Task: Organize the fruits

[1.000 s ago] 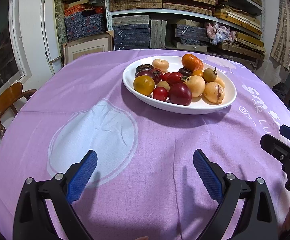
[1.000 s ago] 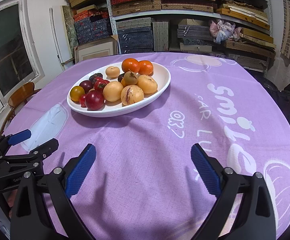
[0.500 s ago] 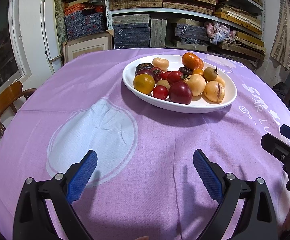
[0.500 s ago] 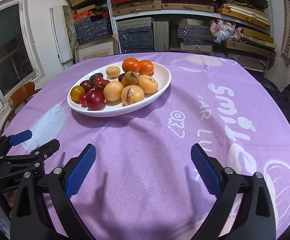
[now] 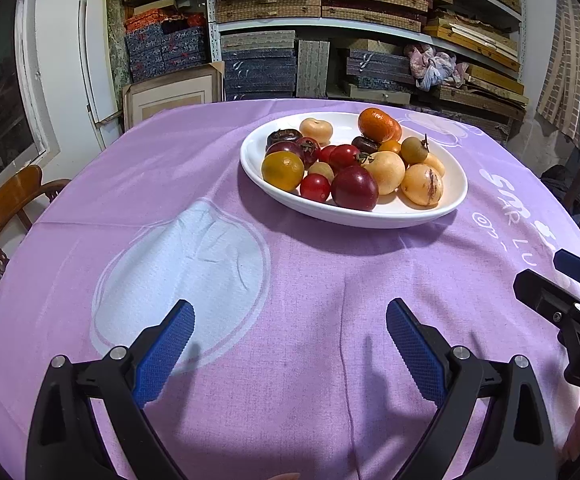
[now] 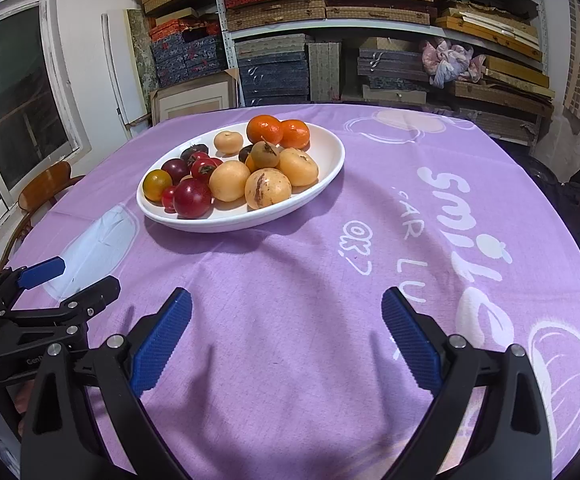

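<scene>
The right tool [image 6: 286, 334] hangs spread wide above the purple-clothed surface [image 6: 290, 280], well short of the white plate [image 6: 331, 168] heaped with fruits [image 6: 230, 176].

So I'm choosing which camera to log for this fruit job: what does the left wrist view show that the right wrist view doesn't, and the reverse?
Only the left wrist view shows the pale round patch on the purple tablecloth whole, and the right gripper entering from its right edge. Only the right wrist view shows the white "smile" lettering whole, and the left gripper at its left edge. Both share the white oval plate of mixed fruit and the wooden shelves of boxes.
</scene>
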